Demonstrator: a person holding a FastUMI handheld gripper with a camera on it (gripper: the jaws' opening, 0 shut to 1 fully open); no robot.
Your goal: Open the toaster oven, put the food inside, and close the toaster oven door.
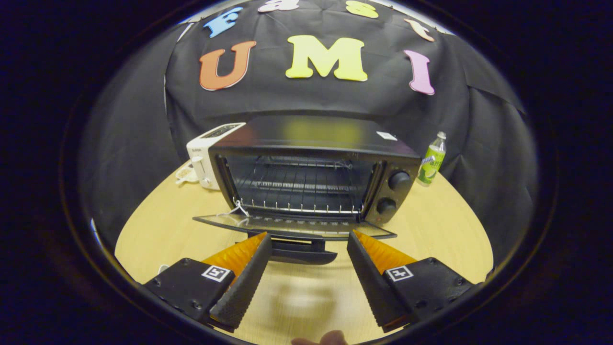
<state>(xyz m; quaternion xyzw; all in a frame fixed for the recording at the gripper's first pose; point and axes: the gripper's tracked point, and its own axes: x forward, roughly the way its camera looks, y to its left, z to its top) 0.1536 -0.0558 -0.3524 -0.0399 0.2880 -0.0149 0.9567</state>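
Toaster oven [306,177] was sitting dead ahead of the tool [309,251] on the wooden surface [431,225], backed up near the booth wall, with its door [292,225] already dropped flat toward the camera and the wire rack [297,184] inside in plain sight. Tool was spread wide, pinching nothing, and the door handle [299,251] sat just past the fingertips, pretty much lined up with the gap between them. That's the relation that mattered to me: the handle's long axis ran crosswise, left to right, so the fingers were straddling it end to end instead of coming at it from above and below. Honestly couldn't spot any food anywhere, so my guess is the opening part was done and the food was the next thing to sort out. Rack looked bare from here. Other stuff around: a white toaster [206,155] tucked just beside the oven's left side and a green bottle [432,165] off to its right, near the knobs [392,191]. Both looked well out of the way.
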